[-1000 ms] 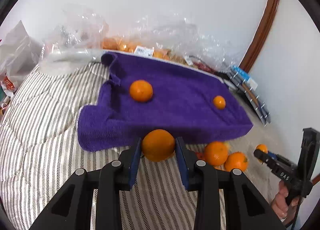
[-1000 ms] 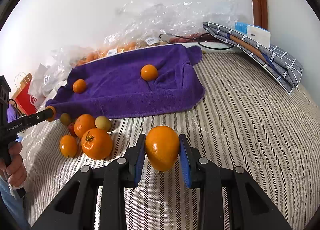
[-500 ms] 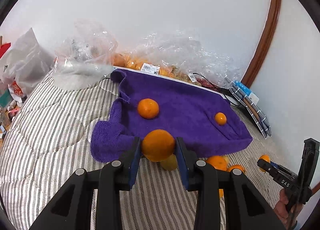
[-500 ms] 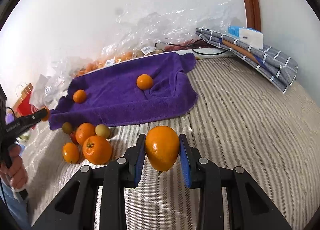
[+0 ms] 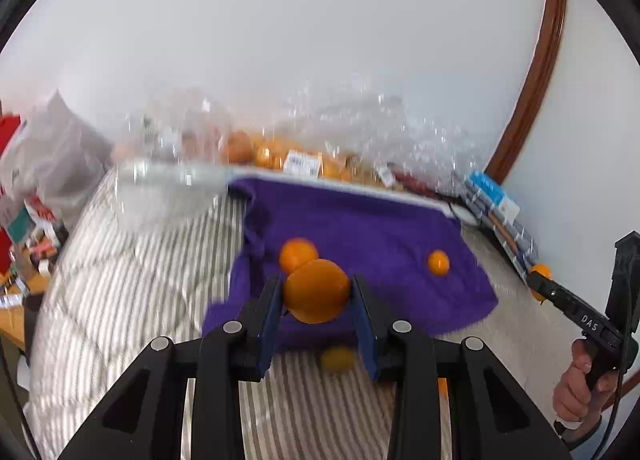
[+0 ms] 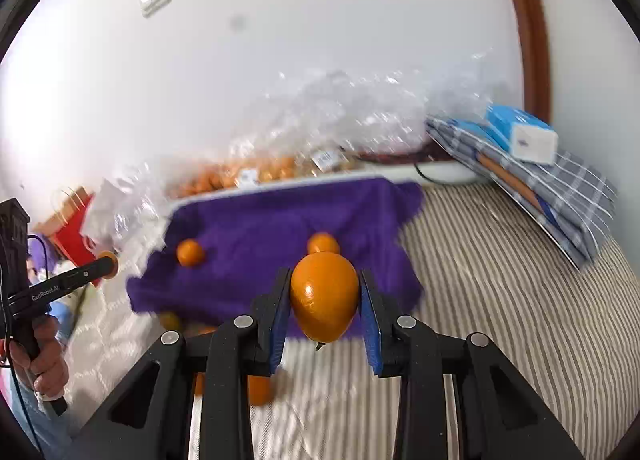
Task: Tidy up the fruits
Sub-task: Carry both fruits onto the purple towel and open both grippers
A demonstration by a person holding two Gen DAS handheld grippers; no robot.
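1. Above the near edge of the purple towel (image 5: 360, 236), the left gripper (image 5: 316, 292) has its blue pads closed snugly on a round orange (image 5: 316, 290), carried clear of the bedding.
2. On the same near side of the towel, the right gripper (image 6: 324, 300) grips a taller, egg-shaped orange (image 6: 324, 296) between narrowly parted pads; a small dark stem nub points down from its underside.
3. The step in hand looks like a carry: both fruits are lifted and face the towel, which seems to be the sorting spot.
4. On the towel two smaller oranges already sit well apart, one (image 5: 298, 254) toward its left fold and one (image 5: 438, 262) toward its right side.
5. Just off the towel's near edge, loose fruit remains on the striped quilt (image 5: 132, 280), including a yellowish one (image 5: 338, 358); most of that cluster is hidden behind the grippers.
6. The next move probably calls for bringing each orange down onto flat towel beside the two there, letting it settle before the pads part, since smooth round fruit rolls easily.
7. The towel is thick, fuzzy terry, bunched along its left border; its pile should damp rolling better than the quilted cover.
8. Behind the towel's far edge, crinkled clear plastic bags (image 6: 340, 116) hold more orange fruit against the white wall.
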